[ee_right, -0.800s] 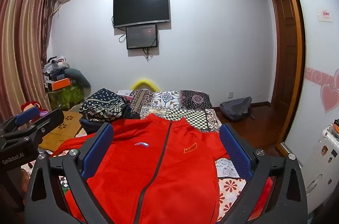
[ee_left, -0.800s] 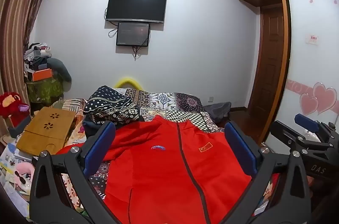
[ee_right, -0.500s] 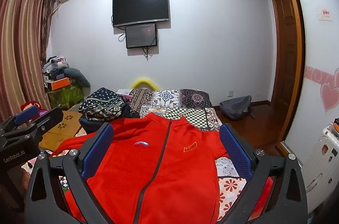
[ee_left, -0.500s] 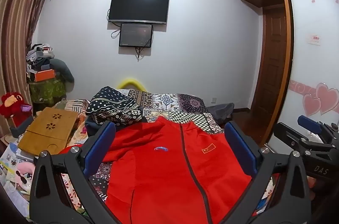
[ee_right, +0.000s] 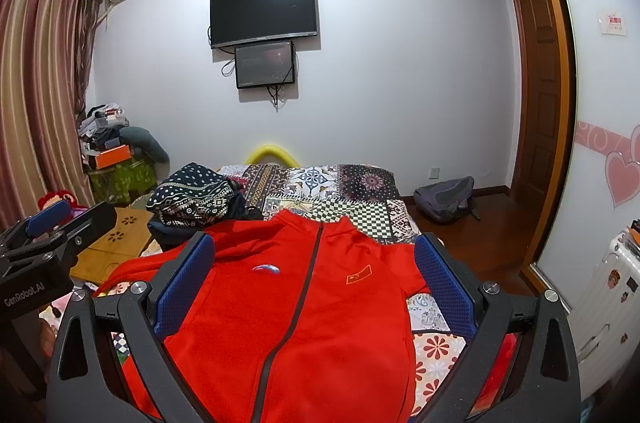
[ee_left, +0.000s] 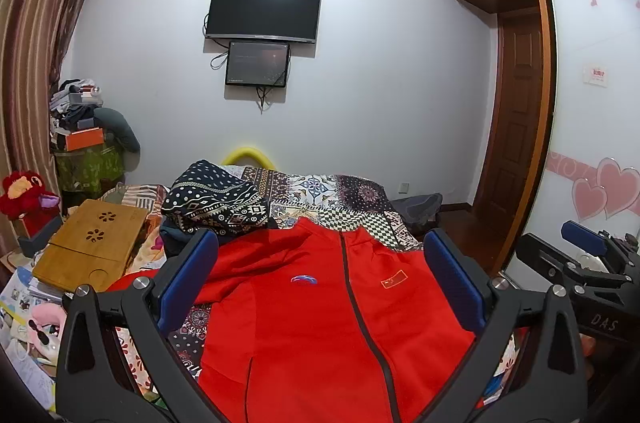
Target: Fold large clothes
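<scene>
- While the red jacket (ee_left: 320, 323) is lying flat and zipped, front up, on the quilt (ee_left: 340, 191), no fold is showing; all the folding is waiting.
- Left gripper (ee_left: 320, 279) is hovering over it, jaws wide, holding nothing.
- Right gripper (ee_right: 314, 279) is hovering likewise, jaws wide and empty.
- Nothing resembling a container is showing near the jacket.
</scene>
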